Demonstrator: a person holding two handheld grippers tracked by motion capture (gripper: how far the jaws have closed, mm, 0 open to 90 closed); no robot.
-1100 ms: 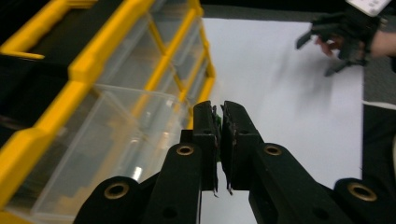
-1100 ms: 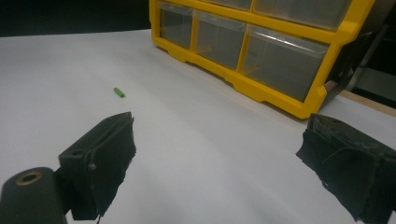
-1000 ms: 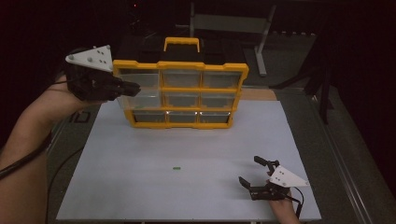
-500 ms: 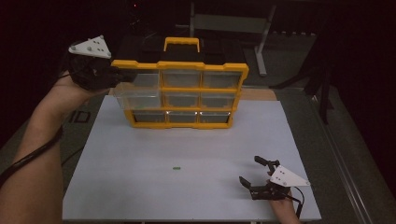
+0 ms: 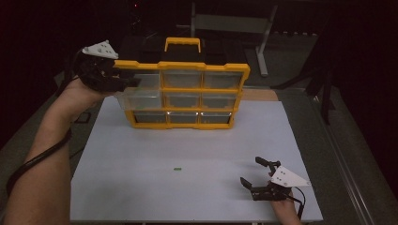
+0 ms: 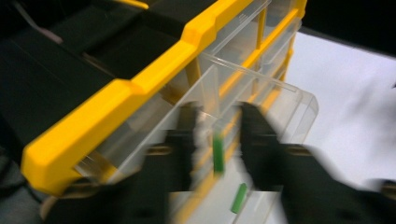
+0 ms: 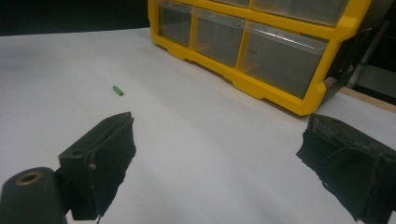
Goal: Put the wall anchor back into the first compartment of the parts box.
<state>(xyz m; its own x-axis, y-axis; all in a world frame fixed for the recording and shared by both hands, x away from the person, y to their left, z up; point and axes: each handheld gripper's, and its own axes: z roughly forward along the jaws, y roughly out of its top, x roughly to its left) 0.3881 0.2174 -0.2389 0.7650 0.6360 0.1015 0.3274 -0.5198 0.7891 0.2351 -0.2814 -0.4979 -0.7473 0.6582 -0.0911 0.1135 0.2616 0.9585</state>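
Drawer-pulling is the step in hand: the left gripper (image 5: pixel 123 82) sits at the top-left corner of the yellow organiser (image 5: pixel 182 96), its jaws closed on the front wall of a clear drawer (image 5: pixel 141 96) that stands partly out of the left column. In the left gripper view the two black jaws stand close together on either side of that thin clear wall (image 6: pixel 215 105), though blur softens the contact; two small green pieces (image 6: pixel 218 154) lie inside the drawer just beyond them. The organiser stands upright at the far edge of the white table (image 5: pixel 141 187), handle on top, its other drawers pushed in. A single green piece (image 5: pixel 177 168) lies loose on the table, well apart from the organiser and to the left of the right gripper (image 5: pixel 256 177). That gripper rests low at the near right with its jaws spread wide and nothing between them; in the right gripper view the green piece (image 7: pixel 118 90) lies ahead of them. Judging from this, the drawer is being opened to take the loose piece. The next move probably calls for a straight, level pull so the drawer neither tips nor drags the organiser forward, while the right gripper would have to close finely on a very small piece lying flat.
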